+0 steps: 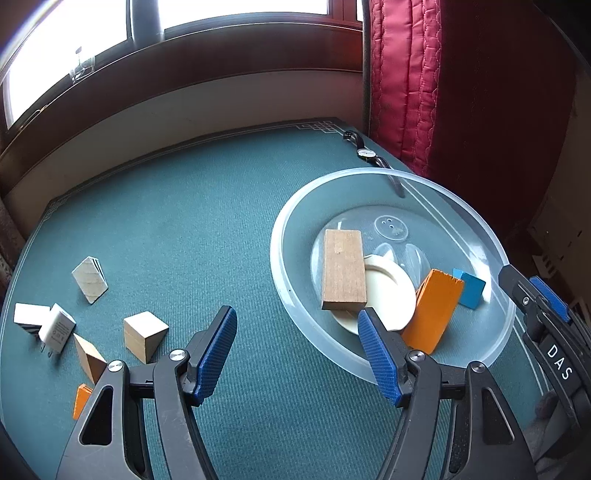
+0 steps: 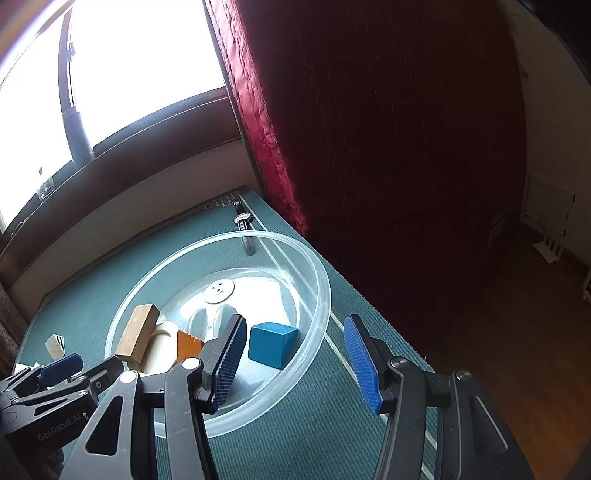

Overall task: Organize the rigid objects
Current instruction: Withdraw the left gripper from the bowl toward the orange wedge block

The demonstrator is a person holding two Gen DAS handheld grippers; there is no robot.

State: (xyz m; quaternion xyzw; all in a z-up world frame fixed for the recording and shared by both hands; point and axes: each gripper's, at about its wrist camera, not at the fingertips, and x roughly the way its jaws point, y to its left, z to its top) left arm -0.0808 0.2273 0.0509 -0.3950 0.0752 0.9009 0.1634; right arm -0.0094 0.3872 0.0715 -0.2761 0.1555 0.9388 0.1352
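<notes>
Daylight is streaming through a wide window (image 1: 236, 9) with a dark brown wooden frame and sill (image 1: 207, 62), overexposing the panes, and a dark vertical post (image 1: 146, 18) is dividing the glass. A quilted red curtain (image 1: 443, 85) is hanging along the right edge of a table (image 1: 207, 206) that is wearing a teal woven cover with a pale border line, and a cream wall (image 1: 184, 103) is running below the sill. A brown wooden floor (image 2: 517, 332) is showing beyond the curtain in the right wrist view.

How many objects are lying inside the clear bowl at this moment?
4 in the clear bowl: brown wooden block at left, cream ring partly under it, orange block, blue cube at right. Smaller pieces may be hidden.
</notes>
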